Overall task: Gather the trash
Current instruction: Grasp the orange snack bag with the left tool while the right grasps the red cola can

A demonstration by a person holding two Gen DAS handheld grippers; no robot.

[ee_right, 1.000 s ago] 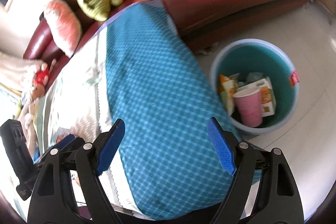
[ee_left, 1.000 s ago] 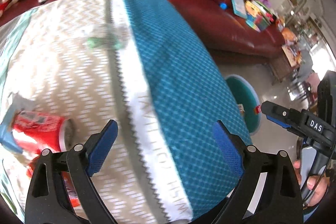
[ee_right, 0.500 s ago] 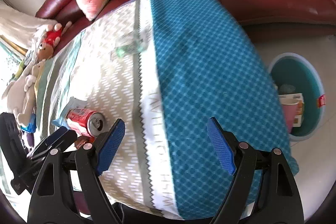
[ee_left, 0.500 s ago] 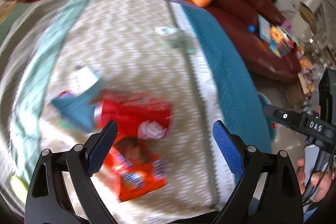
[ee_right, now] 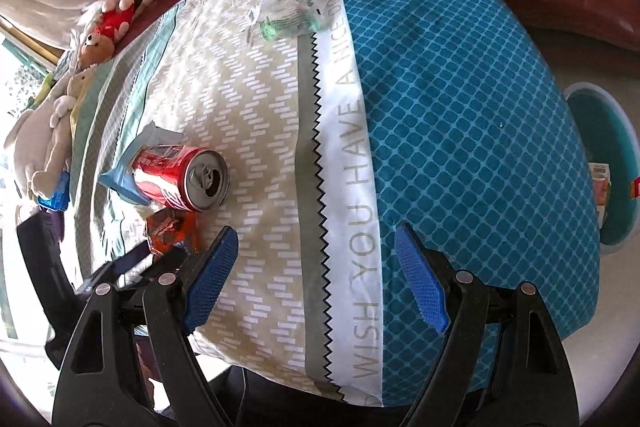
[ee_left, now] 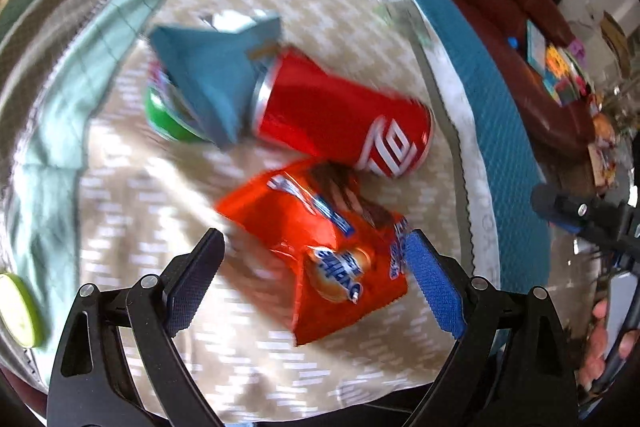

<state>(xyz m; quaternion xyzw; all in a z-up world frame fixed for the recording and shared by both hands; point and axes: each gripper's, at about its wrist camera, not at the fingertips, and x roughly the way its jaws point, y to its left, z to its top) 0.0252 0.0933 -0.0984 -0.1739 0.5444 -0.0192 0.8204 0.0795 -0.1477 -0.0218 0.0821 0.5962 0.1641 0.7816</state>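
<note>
Wrapper [ee_left: 320, 263], orange and crinkly, lies low in frame on the bed [ee_left: 120, 187] between my wide left tool [ee_left: 312, 267]; light, soft, slippery, so I pinch a folded edge. Right tool [ee_right: 316, 259] wide, empty.

From my left wrist view the red can [ee_left: 340, 123] is motion-smeared, its lettering unreadable. A blue packet [ee_left: 212, 79] covers the can's far end and most of a green thing [ee_left: 168, 123] beyond it. Right of the can, the teal bin [ee_right: 608, 167] is cut by my right view's edge.
</note>
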